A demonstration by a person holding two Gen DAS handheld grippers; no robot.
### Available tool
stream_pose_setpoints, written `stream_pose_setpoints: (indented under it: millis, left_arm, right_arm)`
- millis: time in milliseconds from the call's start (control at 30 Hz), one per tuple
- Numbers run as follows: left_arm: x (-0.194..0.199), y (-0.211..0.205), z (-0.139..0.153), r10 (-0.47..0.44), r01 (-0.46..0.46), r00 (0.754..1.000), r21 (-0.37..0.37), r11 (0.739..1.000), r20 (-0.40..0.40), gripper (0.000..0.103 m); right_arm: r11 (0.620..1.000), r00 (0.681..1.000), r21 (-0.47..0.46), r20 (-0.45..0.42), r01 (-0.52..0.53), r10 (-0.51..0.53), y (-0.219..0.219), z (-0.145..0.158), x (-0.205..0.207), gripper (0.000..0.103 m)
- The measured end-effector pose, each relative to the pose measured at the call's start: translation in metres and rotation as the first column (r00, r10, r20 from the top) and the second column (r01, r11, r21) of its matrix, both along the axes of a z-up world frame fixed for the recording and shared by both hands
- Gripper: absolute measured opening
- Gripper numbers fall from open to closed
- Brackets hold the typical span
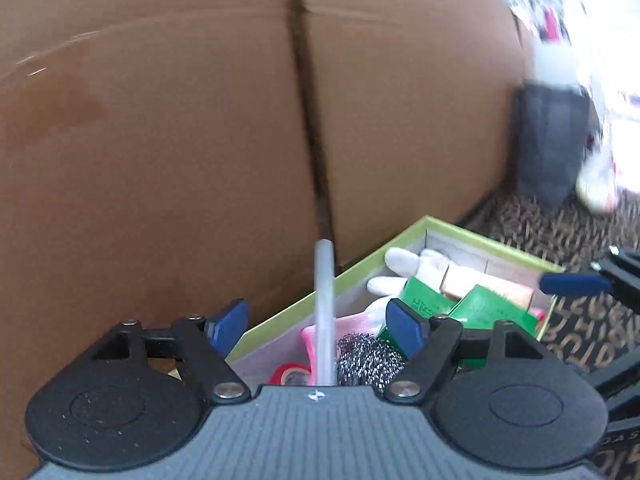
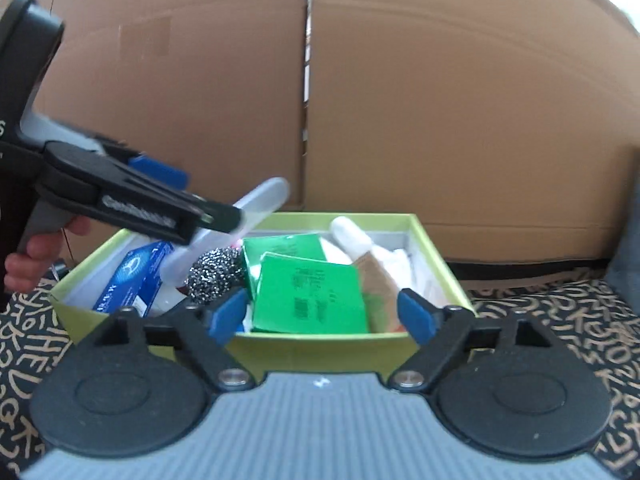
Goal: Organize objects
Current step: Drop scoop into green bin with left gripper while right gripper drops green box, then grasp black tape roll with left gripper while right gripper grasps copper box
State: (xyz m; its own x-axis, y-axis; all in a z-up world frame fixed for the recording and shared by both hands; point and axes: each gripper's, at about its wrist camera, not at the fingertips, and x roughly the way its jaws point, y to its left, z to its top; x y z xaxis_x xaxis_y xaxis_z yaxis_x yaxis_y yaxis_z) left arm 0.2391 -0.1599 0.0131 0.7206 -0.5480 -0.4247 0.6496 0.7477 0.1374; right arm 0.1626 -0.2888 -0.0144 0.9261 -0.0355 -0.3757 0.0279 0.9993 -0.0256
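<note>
A lime-green box [image 2: 320, 344] sits on a patterned cloth and holds a steel scrubber [image 2: 216, 274], green packets [image 2: 312, 292], a blue carton [image 2: 132, 276], a white glove [image 1: 404, 260] and a red tape roll [image 1: 290, 374]. A translucent white tube [image 1: 325, 304] stands slanted in the box, and it also shows in the right wrist view [image 2: 260, 196]. My left gripper [image 1: 316, 326] is open around the tube, its blue pads well clear of it on both sides. Over the box's near wall, my right gripper [image 2: 322, 316] is open with nothing between its fingers.
Tall cardboard boxes [image 2: 460, 100] stand close behind the green box. The dark cloth with tan letters [image 2: 560, 320] spreads to both sides. A dark bin [image 1: 548, 140] stands at the far right. A person's hand [image 2: 36, 256] grips the left gripper's handle.
</note>
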Motion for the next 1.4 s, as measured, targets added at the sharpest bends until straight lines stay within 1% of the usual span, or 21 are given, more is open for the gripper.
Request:
stream_pose_setpoints:
  millis: [33, 67, 100, 133, 167, 233, 300, 333, 400, 433, 467, 500, 567, 633, 833, 900, 1000, 1167, 1267, 1367, 1400]
  left_arm:
    - [-0.003, 0.007, 0.002, 0.011, -0.011, 1.0, -0.028, 1.0, -0.009, 0.082]
    - [-0.007, 0.013, 0.004, 0.023, -0.024, 1.0, -0.057, 0.998, -0.014, 0.084]
    - [-0.012, 0.018, 0.005, 0.038, -0.039, 0.999, -0.087, 0.995, -0.017, 0.089]
    - [-0.016, 0.023, 0.006, 0.058, -0.06, 0.998, -0.117, 0.991, -0.024, 0.093]
    - [-0.021, 0.027, 0.008, 0.074, -0.078, 0.997, -0.144, 0.987, -0.034, 0.095]
    - [-0.028, 0.035, 0.011, 0.089, -0.097, 0.995, -0.178, 0.979, -0.054, 0.095]
    - [-0.035, 0.045, 0.014, 0.115, -0.126, 0.991, -0.192, 0.973, -0.067, 0.095]
    - [-0.04, 0.053, 0.015, 0.127, -0.139, 0.989, -0.204, 0.969, -0.073, 0.095]
    - [-0.051, 0.069, 0.014, 0.145, -0.164, 0.985, -0.244, 0.956, -0.096, 0.099]
    - [-0.056, 0.079, 0.013, 0.158, -0.183, 0.981, -0.267, 0.946, -0.113, 0.102]
    - [-0.062, 0.088, 0.01, 0.171, -0.202, 0.977, -0.29, 0.936, -0.128, 0.103]
    - [-0.068, 0.098, 0.008, 0.188, -0.225, 0.971, -0.311, 0.923, -0.145, 0.103]
    - [-0.08, 0.116, 0.002, 0.215, -0.267, 0.96, -0.349, 0.898, -0.18, 0.103]
    - [-0.091, 0.134, -0.006, 0.238, -0.303, 0.948, -0.365, 0.88, -0.213, 0.103]
    - [-0.111, 0.175, -0.03, 0.334, -0.411, 0.905, -0.335, 0.848, -0.263, 0.103]
    - [-0.117, 0.193, -0.036, 0.376, -0.453, 0.885, -0.321, 0.832, -0.275, 0.103]
    - [-0.116, 0.215, -0.04, 0.434, -0.514, 0.851, -0.299, 0.804, -0.296, 0.103]
    - [-0.103, 0.244, -0.045, 0.516, -0.582, 0.811, -0.292, 0.759, -0.276, 0.103]
    - [-0.083, 0.247, -0.047, 0.531, -0.595, 0.801, -0.27, 0.758, -0.276, 0.103]
    - [-0.056, 0.242, -0.05, 0.517, -0.577, 0.813, -0.253, 0.777, -0.267, 0.103]
    - [-0.045, 0.238, -0.05, 0.525, -0.579, 0.811, -0.236, 0.78, -0.256, 0.103]
  right_arm:
    - [1.0, 1.0, -0.004, 0.014, 0.008, -0.008, 0.0, 0.002, -0.007, 0.083]
    - [1.0, 0.999, -0.003, 0.03, 0.014, -0.014, -0.001, 0.004, -0.013, 0.075]
    - [1.0, 0.999, 0.002, 0.036, 0.014, -0.014, -0.002, 0.006, -0.016, 0.067]
    - [1.0, 1.0, 0.012, 0.025, 0.003, -0.004, -0.002, 0.008, -0.015, 0.047]
    - [0.999, 1.0, 0.031, 0.006, -0.014, 0.013, -0.003, 0.012, -0.012, 0.037]
    - [0.997, 0.999, 0.068, -0.03, -0.033, 0.035, -0.002, 0.01, 0.002, 0.035]
    - [0.999, 0.999, 0.044, -0.045, -0.021, 0.023, 0.002, 0.008, 0.013, 0.035]
    - [0.999, 0.999, 0.037, -0.047, -0.016, 0.018, 0.004, 0.009, 0.012, 0.035]
    - [0.997, 0.999, 0.069, -0.022, -0.027, 0.028, 0.006, 0.013, -0.001, 0.049]
    - [0.996, 0.999, 0.079, -0.006, -0.033, 0.033, 0.008, 0.015, -0.011, 0.066]
    - [0.997, 0.999, 0.074, 0.011, -0.034, 0.033, 0.013, 0.018, -0.026, 0.077]
    - [0.998, 0.999, 0.058, 0.03, -0.031, 0.029, 0.018, 0.019, -0.037, 0.081]
    - [0.999, 0.998, 0.031, 0.056, -0.035, 0.033, 0.029, 0.019, -0.056, 0.095]
    - [0.997, 0.996, 0.031, 0.055, -0.068, 0.066, 0.04, 0.019, -0.067, 0.103]
    - [0.982, 0.982, 0.031, -0.005, -0.188, 0.188, 0.079, 0.01, -0.083, 0.103]
    - [0.974, 0.974, 0.032, -0.023, -0.226, 0.227, 0.094, 0.007, -0.085, 0.103]
    - [0.952, 0.951, 0.061, -0.049, -0.301, 0.304, 0.117, 0.003, -0.085, 0.103]
    - [0.911, 0.906, 0.075, -0.094, -0.407, 0.412, 0.16, -0.008, -0.075, 0.103]
    - [0.89, 0.882, 0.072, -0.117, -0.451, 0.456, 0.185, -0.009, -0.062, 0.099]
    - [0.876, 0.865, 0.067, -0.134, -0.478, 0.483, 0.207, -0.009, -0.05, 0.093]
    - [0.874, 0.863, 0.062, -0.138, -0.483, 0.487, 0.213, -0.009, -0.044, 0.092]
